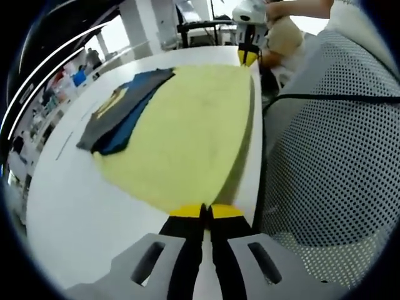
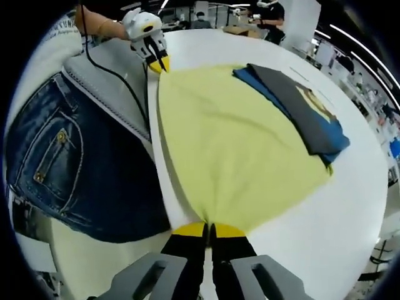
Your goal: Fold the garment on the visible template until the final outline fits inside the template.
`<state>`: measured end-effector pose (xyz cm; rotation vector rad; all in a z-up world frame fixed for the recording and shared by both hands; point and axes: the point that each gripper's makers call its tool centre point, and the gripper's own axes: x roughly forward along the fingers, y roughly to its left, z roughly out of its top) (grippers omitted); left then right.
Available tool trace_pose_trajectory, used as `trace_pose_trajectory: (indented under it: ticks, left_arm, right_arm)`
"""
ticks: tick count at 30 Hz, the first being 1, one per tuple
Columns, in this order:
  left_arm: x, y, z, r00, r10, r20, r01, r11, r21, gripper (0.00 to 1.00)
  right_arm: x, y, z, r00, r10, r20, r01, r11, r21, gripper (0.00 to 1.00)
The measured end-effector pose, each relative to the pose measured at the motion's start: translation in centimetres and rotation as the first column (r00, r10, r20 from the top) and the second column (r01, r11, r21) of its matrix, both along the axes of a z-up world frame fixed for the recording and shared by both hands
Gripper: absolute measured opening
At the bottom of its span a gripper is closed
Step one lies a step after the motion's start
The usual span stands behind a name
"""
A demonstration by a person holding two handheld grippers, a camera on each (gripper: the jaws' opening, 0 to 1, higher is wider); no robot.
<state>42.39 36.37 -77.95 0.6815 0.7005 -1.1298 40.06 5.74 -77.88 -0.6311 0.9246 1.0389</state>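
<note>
The pale yellow soft cloth garment [image 1: 187,131] lies spread flat on the white round tabletop [image 1: 75,206], with one long edge along the tabletop rim next to the person. It looks light and limp, so I judge it will sag and wrinkle when lifted, and it is best to hold it at the corners of one edge. This is how it is held: the left claw [image 1: 207,211] is closed on one corner of the near edge, its yellow tips pressed together on the cloth, and the right claw [image 2: 209,230] is closed the same way on the other corner. On the far side of the garment rests a folded dark grey and blue cloth [image 2: 303,112]. I cannot make out the template. The person's blue denim trousers [image 2: 69,169] are close to the tabletop rim.
</note>
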Motion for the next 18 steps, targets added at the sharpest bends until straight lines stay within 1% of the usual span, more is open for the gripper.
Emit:
trace_pose_trajectory:
  ticks: [3, 7, 8, 12, 14, 18]
  left_arm:
    - [0.5, 0.0, 1.1, 1.000, 0.003, -0.008, -0.003, 1.000, -0.021, 0.00]
    - [1.3, -0.1, 2.1, 1.000, 0.003, 0.000, -0.003, 0.999, -0.032, 0.00]
    - [1.5, -0.2, 2.7, 1.000, 0.000, 0.006, 0.001, 0.999, -0.036, 0.00]
    - [2.1, 0.0, 4.0, 1.000, -0.005, 0.015, 0.006, 0.999, -0.052, 0.00]
    - [2.1, -0.1, 4.7, 1.000, -0.008, 0.014, 0.008, 0.998, -0.064, 0.00]
    - [1.7, -0.2, 5.4, 1.000, -0.016, 0.010, 0.017, 0.997, -0.072, 0.00]
  right_arm:
    - [0.3, 0.0, 0.6, 1.000, -0.015, 0.009, 0.015, 1.000, 0.011, 0.00]
    - [1.0, -0.1, 1.9, 0.999, -0.029, 0.035, 0.029, 0.999, 0.025, 0.00]
    - [1.3, -0.1, 2.3, 0.999, -0.033, 0.044, 0.031, 0.999, 0.027, 0.00]
    - [1.8, 0.0, 3.4, 0.998, -0.032, 0.059, 0.030, 0.999, 0.028, 0.00]
    - [1.9, 0.0, 4.0, 0.998, -0.027, 0.064, 0.025, 0.999, 0.024, 0.00]
    - [1.9, -0.1, 4.5, 0.997, -0.023, 0.067, 0.021, 1.000, 0.022, 0.00]
